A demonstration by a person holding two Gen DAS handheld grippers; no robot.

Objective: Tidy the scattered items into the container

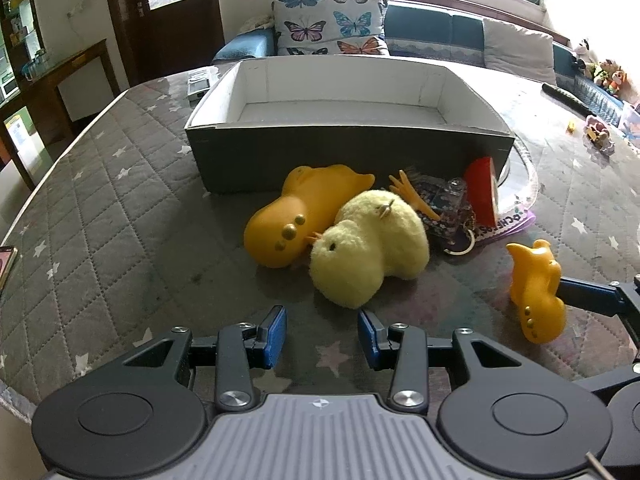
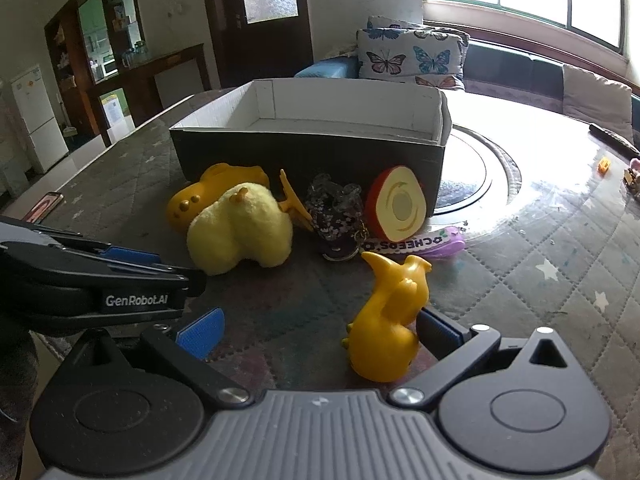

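A living room with a window, a sofa and butterfly cushions (image 1: 328,26) lies behind a worktop (image 1: 120,208) covered in a grey quilted cloth with stars. On it stands the container, a dark box (image 1: 348,120) with white inner walls, and it looks empty. The scattered things lie in a cluster just in front of its near wall: a large orange rubber toy (image 1: 292,220), a fluffy yellow chick (image 1: 368,244) leaning against it, an orange clip (image 2: 294,200), a dark sparkly keyring piece (image 2: 336,212), a red-rimmed toy fruit half (image 2: 396,204) propped against the box, and a purple strap (image 2: 432,242) with lettering.

A small orange rubber toy (image 2: 390,320) stands apart, nearer the cameras. The right gripper (image 2: 320,332) has its jaws spread wide around it; the right pad touches or nearly touches the toy's side, while the left pad stands well clear, so nothing is pinched yet. The left gripper (image 1: 322,334) hovers just short of the chick, jaws spread and empty.

The risks appear to lie in the closing. Since the small toy sits hard against one pad, closing may push it sideways or tip it over before both pads bite, and its rounded, slick-looking body may squirt out. The chick is soft and bulky, so a shallow grip might catch only fluff and drop it over the box wall. The two grippers are near each other and could collide.
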